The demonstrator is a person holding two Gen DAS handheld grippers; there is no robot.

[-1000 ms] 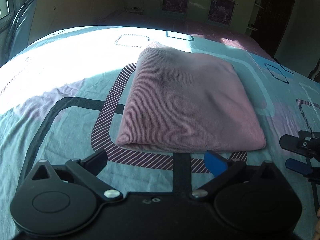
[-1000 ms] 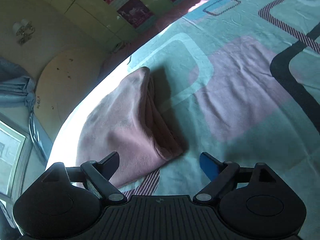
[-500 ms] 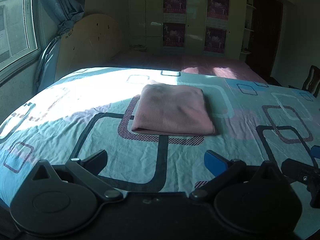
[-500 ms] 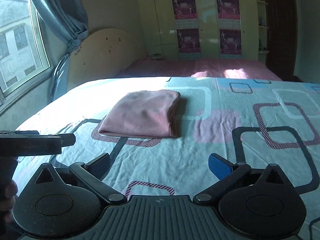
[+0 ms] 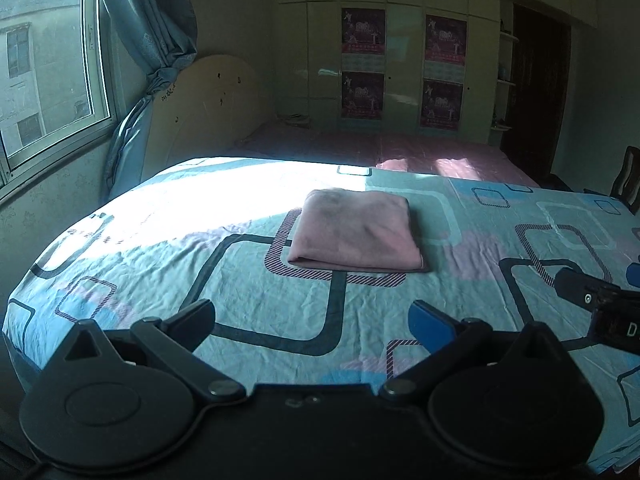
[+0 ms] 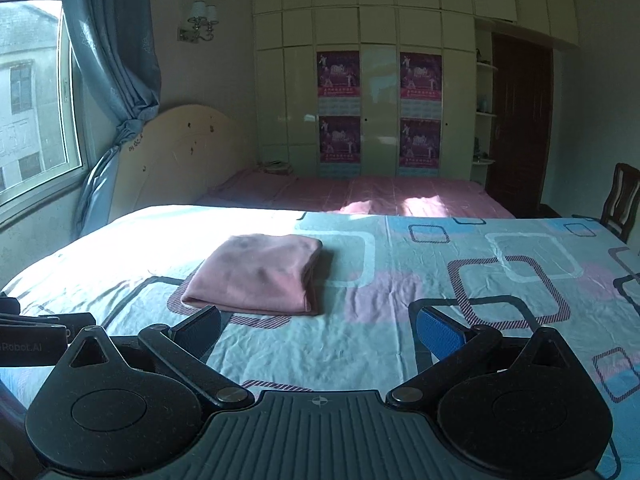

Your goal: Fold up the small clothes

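- Right now the pink garment point(image 5: 354, 232) lies folded into a neat rectangle on the bedsheet point(image 5: 256, 320), flat and untouched, partly over a striped square in the print.
- Bright sunlight falls across the sheet just beyond and to the left of it.
- My left gripper point(image 5: 316, 322) hangs well short of the garment, jaws spread wide with only sheet between them.
- My right gripper point(image 6: 320, 330) has just finished opening; its jaws stand wide with nothing between them, the garment ahead and slightly left.
- Each gripper shows at the edge of the other's view, side by side.
- Beyond the bed: a second bed with a pink cover point(image 6: 360, 196), a wardrobe point(image 6: 380, 92) with posters, a curtained window point(image 5: 44, 76).
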